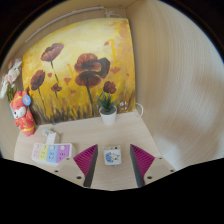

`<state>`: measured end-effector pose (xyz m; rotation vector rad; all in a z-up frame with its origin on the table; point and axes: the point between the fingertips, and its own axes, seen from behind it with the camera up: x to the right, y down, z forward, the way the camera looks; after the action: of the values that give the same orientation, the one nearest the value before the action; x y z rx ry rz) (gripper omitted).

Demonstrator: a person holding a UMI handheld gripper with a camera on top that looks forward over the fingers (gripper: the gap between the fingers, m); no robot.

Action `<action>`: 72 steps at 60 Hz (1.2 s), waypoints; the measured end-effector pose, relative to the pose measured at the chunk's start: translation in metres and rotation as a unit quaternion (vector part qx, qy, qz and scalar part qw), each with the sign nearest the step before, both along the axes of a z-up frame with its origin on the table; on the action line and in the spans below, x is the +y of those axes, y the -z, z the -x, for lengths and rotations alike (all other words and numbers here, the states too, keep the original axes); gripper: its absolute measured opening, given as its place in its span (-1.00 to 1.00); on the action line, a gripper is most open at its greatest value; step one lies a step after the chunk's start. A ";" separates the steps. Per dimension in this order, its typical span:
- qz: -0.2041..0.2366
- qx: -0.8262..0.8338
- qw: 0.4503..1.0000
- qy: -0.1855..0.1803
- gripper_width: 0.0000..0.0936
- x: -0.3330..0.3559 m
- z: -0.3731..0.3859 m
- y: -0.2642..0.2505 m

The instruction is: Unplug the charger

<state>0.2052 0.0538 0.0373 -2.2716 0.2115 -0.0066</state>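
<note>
Gripper [113,160] spreading wide, grasping nothing, small white charger [113,156] sitting between its pads on the counter [85,133], charger details staying indistinct.

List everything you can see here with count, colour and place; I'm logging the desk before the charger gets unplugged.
Charger: one, white with a bluish face, on the desk between the claw's fingers with a gap at either side.
Cable: one, white, rising along the wall right of the plant; its lower end is hard to trace.
Plant: one, green in a white pot, at the back of the desk.
Toy figure: one, orange and white, at the desk's far left.
Flat box: one, pastel coloured, on the desk left of the fingers.
Painting: one, red poppies on yellow, on the wall behind.
Desk: one, light wood.
Claw: one, open, pink pads, around the charger.
</note>
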 end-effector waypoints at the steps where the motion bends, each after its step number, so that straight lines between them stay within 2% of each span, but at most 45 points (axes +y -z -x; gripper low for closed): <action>1: -0.006 -0.004 1.000 0.002 0.43 0.000 0.000 -0.008; 4: -0.027 -0.013 1.000 0.009 0.76 -0.002 0.000 -0.035; 6: -0.047 -0.017 0.999 0.012 0.87 -0.003 0.003 -0.056; 20: -0.168 -0.014 0.986 -0.001 0.84 -0.057 0.065 -0.212; 26: -0.194 -0.013 0.981 -0.014 0.83 -0.102 0.104 -0.240; 33: -0.193 -0.022 0.980 -0.039 0.83 -0.149 0.156 -0.239; 47: -0.139 -0.004 0.985 -0.097 0.84 -0.226 0.247 -0.184; 53: -0.134 -0.002 0.984 -0.117 0.84 -0.246 0.273 -0.179; 59: -0.133 -0.001 0.983 -0.129 0.84 -0.259 0.285 -0.178; 72: -0.128 -0.009 0.984 -0.124 0.83 -0.273 0.286 -0.173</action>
<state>-0.0811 -0.2194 0.2108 -2.0258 -0.0777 0.1224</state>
